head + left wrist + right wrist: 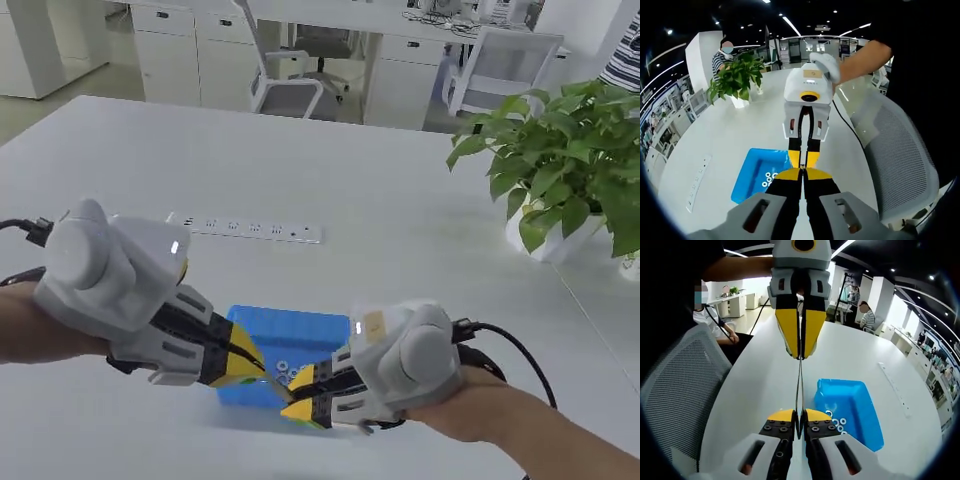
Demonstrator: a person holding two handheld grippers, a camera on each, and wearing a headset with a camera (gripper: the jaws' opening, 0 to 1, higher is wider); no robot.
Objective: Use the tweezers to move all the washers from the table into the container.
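Left hand-held gripper (pixel 260 368) pinched on thin metal tweezers (pixel 800 385), barely traceable in head view. Right hand-held gripper (pixel 292 408) clamps their other end. Small silver washers (pixel 836 421) lie in blue plastic container (pixel 290 325), near edge hidden behind both grippers. White desk (pixel 380 200) open beyond.

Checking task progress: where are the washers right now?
The small silver metal washers lie clustered inside the shallow blue plastic container, in the head view between the left tongs and the right tongs.
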